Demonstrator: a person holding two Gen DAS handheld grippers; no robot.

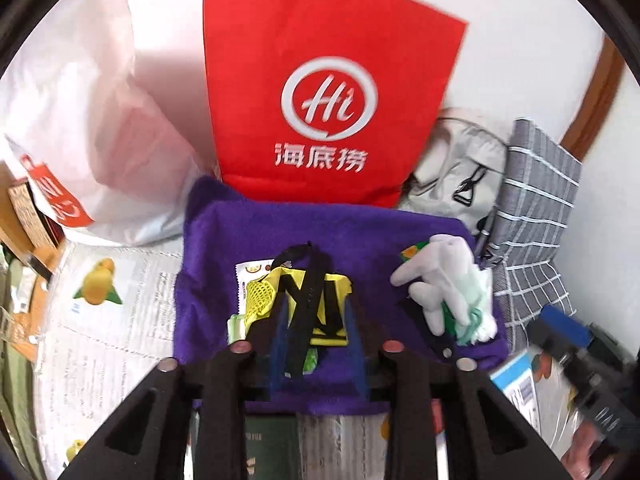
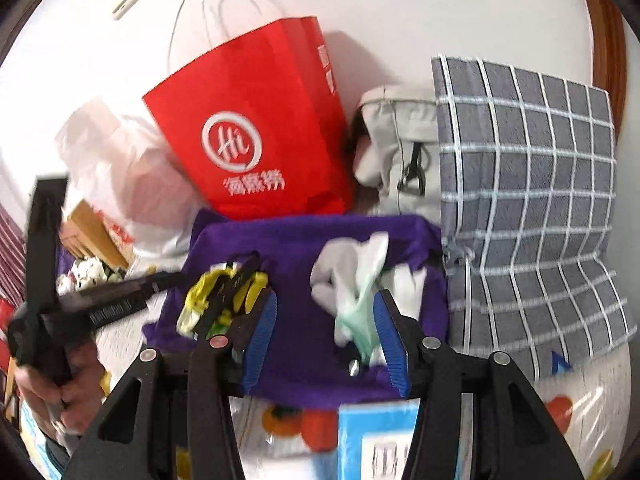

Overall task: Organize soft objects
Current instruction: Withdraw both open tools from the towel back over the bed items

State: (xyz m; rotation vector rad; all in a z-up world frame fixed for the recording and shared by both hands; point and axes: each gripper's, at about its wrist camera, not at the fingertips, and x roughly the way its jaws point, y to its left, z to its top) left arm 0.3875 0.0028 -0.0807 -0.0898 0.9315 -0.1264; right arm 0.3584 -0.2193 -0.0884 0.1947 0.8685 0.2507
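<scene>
**Hovering both tongs over the purple towel**

Looking down my left gripper (image 1: pixel 316 344), I see its blue-padded fingers (image 1: pixel 278 344) standing moderately apart, with a black strap (image 1: pixel 306 312) running between them. I cannot tell whether the pads touch the strap; they look clear of it on both sides. The strap lies over a yellow mesh pouch (image 1: pixel 264 292), and both rest on the purple towel (image 1: pixel 248 240), left of its middle. A white snack packet (image 1: pixel 250 270) peeks out from under the pouch.

My right gripper (image 2: pixel 326 344) stands wide, nothing between its pads. Its right finger (image 2: pixel 390 348) sits just beside a loose pile of white gloves (image 2: pixel 340 272) with pale green cuffs (image 2: pixel 358 332), on the right half of the towel. In the left wrist view the same gloves (image 1: pixel 440 276) lie well apart from the pouch. A small dark object lies under them near the towel's front edge; I cannot make out what it is.

The towel is spread on a table (image 1: pixel 100 320) covered by a plastic sheet printed with fruit. A blue-edged box (image 2: pixel 376 436) sits at the towel's near edge.

Behind the towel, a red paper bag (image 1: pixel 320 92) stands upright against the wall, its base touching the towel's far edge. To its left slumps a white plastic bag (image 1: pixel 92 128). To its right rests a pale grey backpack (image 2: pixel 400 152), and beside that a grey checked cushion (image 2: pixel 528 200) leans on the wall.
</scene>
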